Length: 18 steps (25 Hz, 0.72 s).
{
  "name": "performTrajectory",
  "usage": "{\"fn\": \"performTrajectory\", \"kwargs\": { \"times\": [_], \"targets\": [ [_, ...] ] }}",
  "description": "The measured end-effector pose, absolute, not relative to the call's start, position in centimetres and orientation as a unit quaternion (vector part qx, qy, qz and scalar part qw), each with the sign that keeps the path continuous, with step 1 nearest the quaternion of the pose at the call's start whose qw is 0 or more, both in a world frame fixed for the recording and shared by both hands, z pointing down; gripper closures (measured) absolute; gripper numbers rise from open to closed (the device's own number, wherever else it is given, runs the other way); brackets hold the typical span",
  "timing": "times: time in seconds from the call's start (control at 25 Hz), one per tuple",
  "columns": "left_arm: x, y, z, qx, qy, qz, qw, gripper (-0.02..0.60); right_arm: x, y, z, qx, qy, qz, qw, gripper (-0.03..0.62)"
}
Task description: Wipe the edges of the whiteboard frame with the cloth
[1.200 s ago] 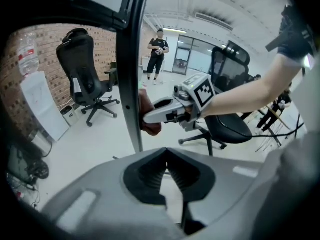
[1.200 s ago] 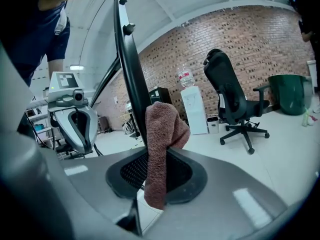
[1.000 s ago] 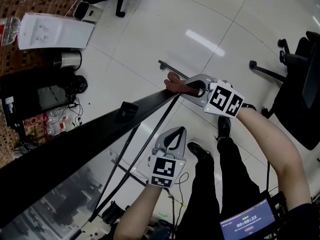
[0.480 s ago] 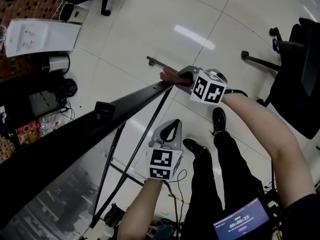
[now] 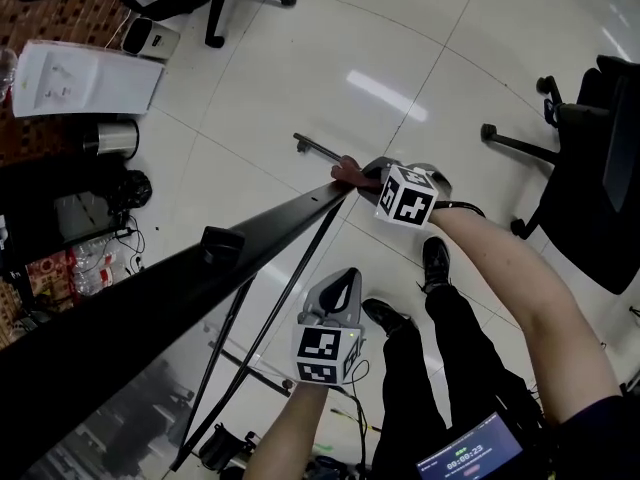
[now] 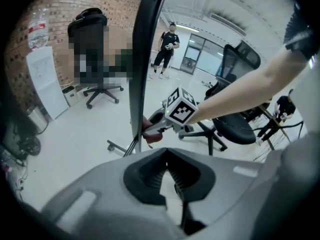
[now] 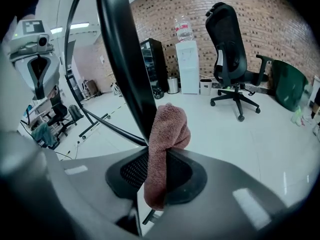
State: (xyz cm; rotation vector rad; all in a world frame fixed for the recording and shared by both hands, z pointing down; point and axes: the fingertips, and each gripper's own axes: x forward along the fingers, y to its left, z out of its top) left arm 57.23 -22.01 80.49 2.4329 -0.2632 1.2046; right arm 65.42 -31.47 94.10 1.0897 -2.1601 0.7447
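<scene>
Jaws of your right gripper (image 7: 157, 171) are closed on the reddish-brown terry cloth (image 7: 167, 129). It rises from between the dark, ribbed pads as a thick, nubbly roll with a rounded, bulging top. A limp tail of it hangs below the pads. The upper side of that roll lies against the smooth black whiteboard frame (image 7: 127, 69), a narrow rounded bar with a dull sheen. In the head view the contact sits close to the frame's far corner.

Your left gripper (image 5: 340, 286), a grey moulded shell carrying a cube of black-and-white square markers, hovers on your side of the frame. It is well apart from the cloth. In its own view the black grooved pads meet at their tips and nothing is between them.

Below the frame, thin black tubular stand legs (image 5: 255, 343) slant down to the floor, and the board's face shows grey, blurred reflections.

Beyond lies the glossy white tiled floor (image 5: 300, 68), crossed by fine joint lines and streaks of reflected light. Farther off in the right gripper view stand a black mesh-backed office chair (image 7: 232, 49) on a star base and a boxy white water dispenser (image 7: 189, 66) topped by a clear bottle. Both are set against a rough red-brown brick wall (image 7: 270, 24).
</scene>
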Motion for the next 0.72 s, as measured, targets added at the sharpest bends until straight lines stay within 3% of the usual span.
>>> {"fn": "performTrajectory", "kwargs": {
  "times": [0.72],
  "targets": [
    [56.3, -19.1, 82.4, 0.855, -0.144, 0.417, 0.272, 0.578, 61.9, -25.7, 99.3, 0.385, -0.772, 0.425, 0.274, 0.53]
  ]
}}
